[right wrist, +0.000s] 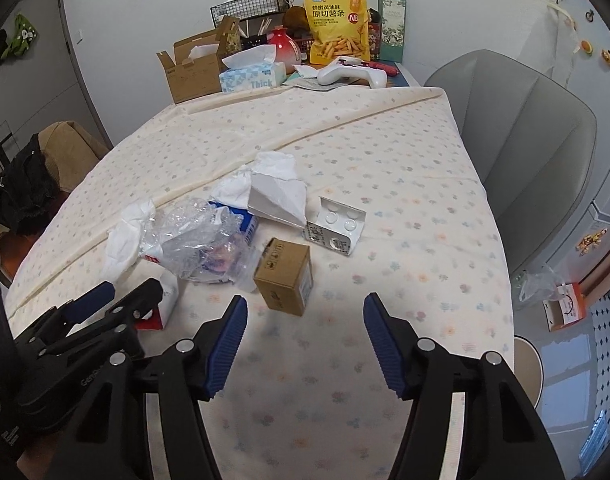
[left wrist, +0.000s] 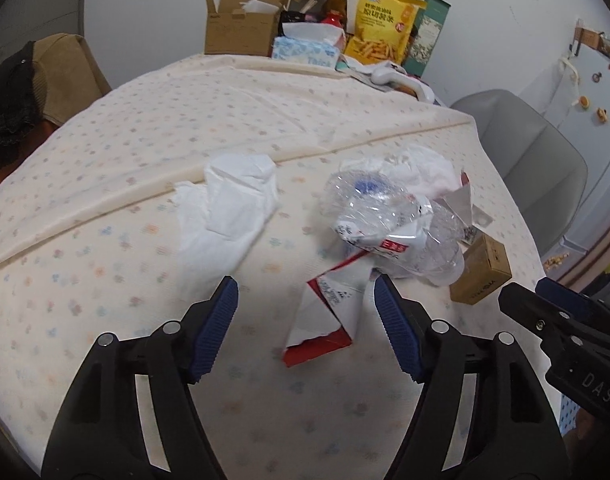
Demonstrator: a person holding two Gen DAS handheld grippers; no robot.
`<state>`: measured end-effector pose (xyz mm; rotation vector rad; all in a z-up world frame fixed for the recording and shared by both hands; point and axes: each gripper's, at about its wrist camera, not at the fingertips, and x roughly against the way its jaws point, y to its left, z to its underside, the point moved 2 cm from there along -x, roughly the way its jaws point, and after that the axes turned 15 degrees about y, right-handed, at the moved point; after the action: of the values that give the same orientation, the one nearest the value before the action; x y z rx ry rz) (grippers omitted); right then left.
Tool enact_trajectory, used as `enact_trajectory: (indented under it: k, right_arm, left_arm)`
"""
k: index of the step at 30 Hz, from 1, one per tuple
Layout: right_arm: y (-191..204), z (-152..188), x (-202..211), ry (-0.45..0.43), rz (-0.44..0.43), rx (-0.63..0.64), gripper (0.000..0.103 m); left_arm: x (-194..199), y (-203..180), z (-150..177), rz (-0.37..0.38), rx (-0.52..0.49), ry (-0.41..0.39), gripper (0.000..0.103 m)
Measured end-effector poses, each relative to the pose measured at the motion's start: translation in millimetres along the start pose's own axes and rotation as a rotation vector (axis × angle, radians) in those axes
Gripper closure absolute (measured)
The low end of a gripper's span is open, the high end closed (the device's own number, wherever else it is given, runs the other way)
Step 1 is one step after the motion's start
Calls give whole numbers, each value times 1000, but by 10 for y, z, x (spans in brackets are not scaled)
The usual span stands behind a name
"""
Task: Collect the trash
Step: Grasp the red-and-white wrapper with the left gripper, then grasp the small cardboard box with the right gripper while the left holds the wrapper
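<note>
Trash is being gathered mid-table, toward its right edge: red-and-white carton, crushed plastic bottle, tissue, small brown box. Left gripper is being lowered over the carton, right gripper toward the box; both are being held unclenched, nothing grasped, seemingly for pickup.
</note>
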<state>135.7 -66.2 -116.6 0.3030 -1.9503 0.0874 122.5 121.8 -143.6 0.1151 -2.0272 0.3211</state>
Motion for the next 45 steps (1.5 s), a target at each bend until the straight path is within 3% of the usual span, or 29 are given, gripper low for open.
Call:
enact_trajectory:
  k: [6,10,16,25,34,38,45]
  right_arm:
    - [-131,52,-40,17,19,-17,42]
    - [-130,58,-39,18,20,-16,42]
    - [8,40,2,4,16,14,42]
    - [220,-15,-61,8,10,52,44]
    - [246,-172,-200,22,5,41,56]
    - [243,-208,-236,23,2,50,75]
    - [221,-145,-85,2,-8,63,76]
  left_arm:
    - [-150,-143,-43,-48,-34,41,33]
    - [-148,-155,-55,-113,-47,41,69]
    - [-49,50,-33,-81,-5,23,70]
    - [146,342,-130,-124,67,-55,70]
    - [106,375,-219,-137,83,-71,70]
    - [86,367,-256,-136,84,-72,70]
    - [157,294,-211,-129,80,-87,70]
